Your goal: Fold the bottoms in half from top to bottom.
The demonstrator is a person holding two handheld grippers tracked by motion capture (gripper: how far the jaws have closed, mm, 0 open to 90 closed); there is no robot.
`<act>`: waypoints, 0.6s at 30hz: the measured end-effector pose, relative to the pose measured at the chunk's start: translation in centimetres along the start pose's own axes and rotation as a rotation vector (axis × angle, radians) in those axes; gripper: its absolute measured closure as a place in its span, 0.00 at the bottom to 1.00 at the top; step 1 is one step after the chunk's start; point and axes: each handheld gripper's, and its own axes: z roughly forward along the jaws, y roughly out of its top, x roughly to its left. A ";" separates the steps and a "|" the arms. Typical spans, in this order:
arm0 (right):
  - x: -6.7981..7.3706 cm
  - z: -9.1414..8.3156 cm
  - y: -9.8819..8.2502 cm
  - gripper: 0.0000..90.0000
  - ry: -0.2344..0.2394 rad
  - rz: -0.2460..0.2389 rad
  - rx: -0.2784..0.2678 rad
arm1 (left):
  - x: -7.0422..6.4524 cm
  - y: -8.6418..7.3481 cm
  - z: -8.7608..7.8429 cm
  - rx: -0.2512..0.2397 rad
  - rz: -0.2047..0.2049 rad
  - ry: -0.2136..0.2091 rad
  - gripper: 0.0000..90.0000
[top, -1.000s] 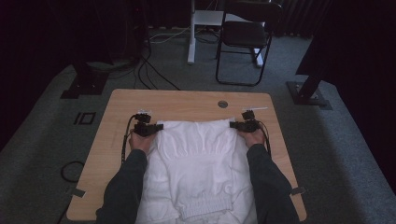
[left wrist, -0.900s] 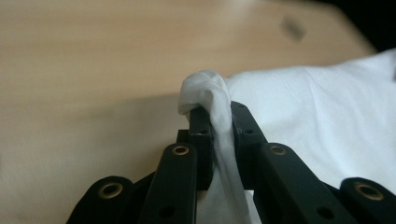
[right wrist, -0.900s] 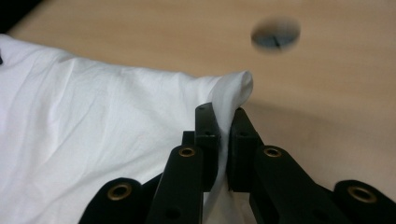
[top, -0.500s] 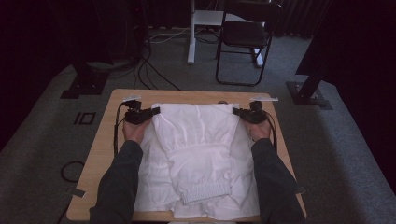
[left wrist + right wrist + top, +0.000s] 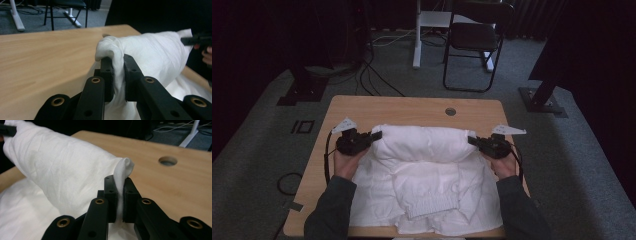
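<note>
Black jaws of the left gripper [image 5: 117, 75] pinch a fold of the white garment [image 5: 422, 170], and those of the right gripper [image 5: 119, 197] clamp another fold the same way. Between them the cloth's far edge is lifted into a puffed roll across the middle of the wooden table [image 5: 362, 107]. Its remaining part lies flat toward the near edge, ribbed band [image 5: 432, 206] uppermost.

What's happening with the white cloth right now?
Left gripper and right gripper shut on white cloth. Far edge lifted off table. Nothing in the way.
</note>
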 end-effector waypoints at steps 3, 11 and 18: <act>1.1 -0.8 -1.6 0.94 0.013 -0.009 0.019 | -0.7 -1.5 -0.7 0.028 0.012 0.001 0.90; 3.8 -0.4 -6.8 0.93 0.001 -0.042 0.184 | -1.8 -7.2 0.4 0.239 0.033 0.054 0.90; 3.6 1.8 -8.6 0.93 -0.019 -0.031 0.277 | -1.5 -9.5 3.7 0.337 0.038 0.092 0.90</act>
